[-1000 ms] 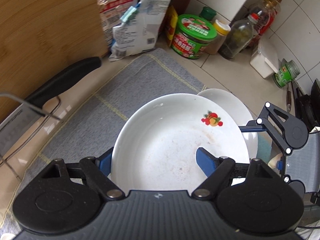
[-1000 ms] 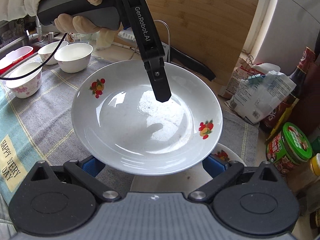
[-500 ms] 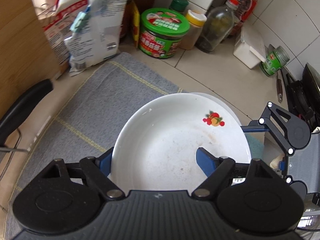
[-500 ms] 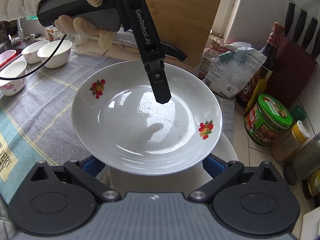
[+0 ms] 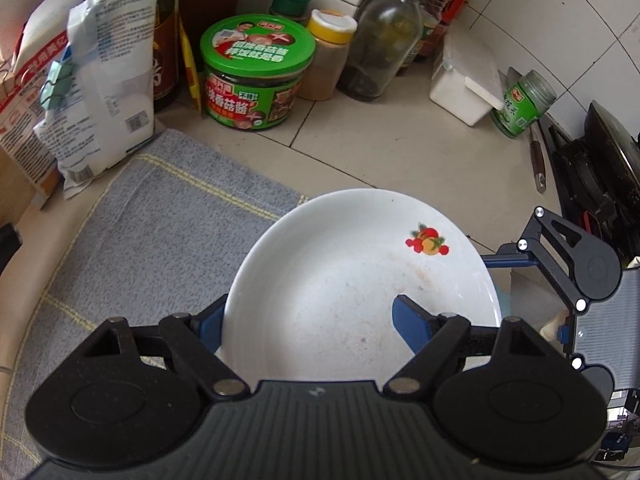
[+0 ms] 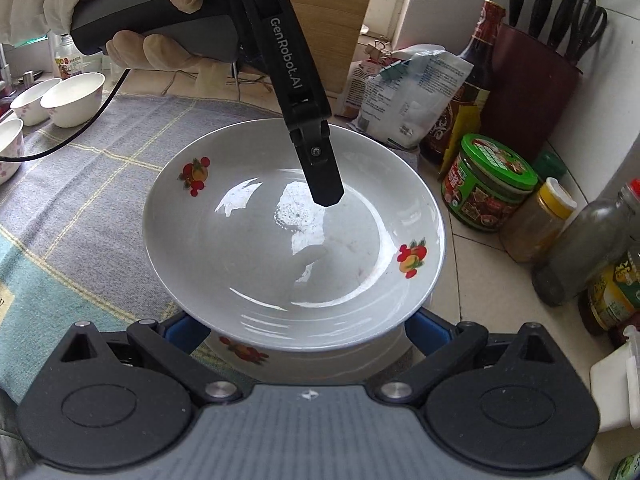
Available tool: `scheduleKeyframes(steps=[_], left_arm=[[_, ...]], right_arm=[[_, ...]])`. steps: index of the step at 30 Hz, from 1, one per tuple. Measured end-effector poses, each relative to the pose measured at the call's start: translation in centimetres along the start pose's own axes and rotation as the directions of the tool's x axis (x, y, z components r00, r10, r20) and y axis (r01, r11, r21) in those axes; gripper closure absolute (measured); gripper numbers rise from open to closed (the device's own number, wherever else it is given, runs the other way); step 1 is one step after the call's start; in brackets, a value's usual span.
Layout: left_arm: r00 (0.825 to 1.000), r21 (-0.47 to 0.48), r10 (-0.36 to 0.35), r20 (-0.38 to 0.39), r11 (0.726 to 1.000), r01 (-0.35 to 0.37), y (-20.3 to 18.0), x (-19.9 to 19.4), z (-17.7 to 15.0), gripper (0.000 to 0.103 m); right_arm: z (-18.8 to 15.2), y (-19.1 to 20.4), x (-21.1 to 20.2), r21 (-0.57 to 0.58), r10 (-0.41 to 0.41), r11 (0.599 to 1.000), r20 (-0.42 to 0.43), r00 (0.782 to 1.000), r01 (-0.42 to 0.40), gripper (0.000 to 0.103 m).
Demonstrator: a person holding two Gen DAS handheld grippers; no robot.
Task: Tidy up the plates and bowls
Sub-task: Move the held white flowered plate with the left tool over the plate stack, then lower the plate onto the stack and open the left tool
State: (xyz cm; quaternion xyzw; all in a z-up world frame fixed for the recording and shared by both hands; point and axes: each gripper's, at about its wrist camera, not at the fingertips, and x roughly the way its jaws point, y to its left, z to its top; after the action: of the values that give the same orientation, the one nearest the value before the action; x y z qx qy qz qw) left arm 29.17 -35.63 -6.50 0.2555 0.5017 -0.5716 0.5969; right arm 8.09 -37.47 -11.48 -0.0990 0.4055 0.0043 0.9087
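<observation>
A white plate with fruit decals (image 5: 340,280) (image 6: 280,248) hangs tilted above the grey cloth. My left gripper (image 5: 310,320) is shut on its rim: one blue finger (image 5: 412,324) lies inside the plate, the other (image 5: 208,324) sits outside it. In the right wrist view that inner finger (image 6: 324,184) reaches down into the plate from a gloved hand (image 6: 120,12). My right gripper (image 6: 304,320) has its fingers spread under the plate's near rim, pads hidden. A second decorated plate (image 6: 240,354) lies directly beneath.
Several white bowls (image 6: 72,98) stand at the far left on the cloth (image 5: 160,232). A green-lidded jar (image 5: 256,72), bottles (image 5: 380,40), a flour bag (image 5: 104,92), a white box (image 5: 464,84) and a knife block (image 6: 532,76) line the tiled wall. A stove (image 5: 600,184) is at right.
Both grippers and the plate have moved along the counter toward the jars. The held plate now covers the lower plate. The cutting board and knife have left the left wrist view.
</observation>
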Motion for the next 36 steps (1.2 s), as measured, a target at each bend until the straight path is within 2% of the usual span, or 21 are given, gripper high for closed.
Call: scheduleKeyframes(steps=[14,21,29,31,36], left_arm=[[1.0,0.016,0.015,0.0,1.0,-0.015,-0.2,1.2,0.5,0.019],[0.999,0.057,0.047,0.0,0.997,-0.047,-0.9,1.7,0.3,0.017],[0.997,0.051,0.073,-0.014,0.996,-0.073,-0.7,2.8,0.0,0.016],[0.998,0.054,0.056,0.001,0.997,-0.056,-0.8,2.6,0.1,0.016],[0.997,0.077,0.079,0.002,0.994,-0.079,-1.1,2.7,0.4,0.016]], right_arm=[[0.0,-0.4,0.8,0.024,0.003,1.0,-0.024,1.0,-0.003,0.0],[0.3,-0.6,0.9,0.028,0.009,1.0,-0.043,0.999,-0.008,0.0],[0.4,-0.8,1.1,0.055,0.01,0.998,-0.067,0.998,-0.006,0.0],[0.5,-0.5,1.0,0.026,0.014,1.0,-0.052,0.999,-0.013,0.0],[1.0,0.3,1.0,-0.011,0.012,1.0,-0.05,0.999,-0.012,0.0]])
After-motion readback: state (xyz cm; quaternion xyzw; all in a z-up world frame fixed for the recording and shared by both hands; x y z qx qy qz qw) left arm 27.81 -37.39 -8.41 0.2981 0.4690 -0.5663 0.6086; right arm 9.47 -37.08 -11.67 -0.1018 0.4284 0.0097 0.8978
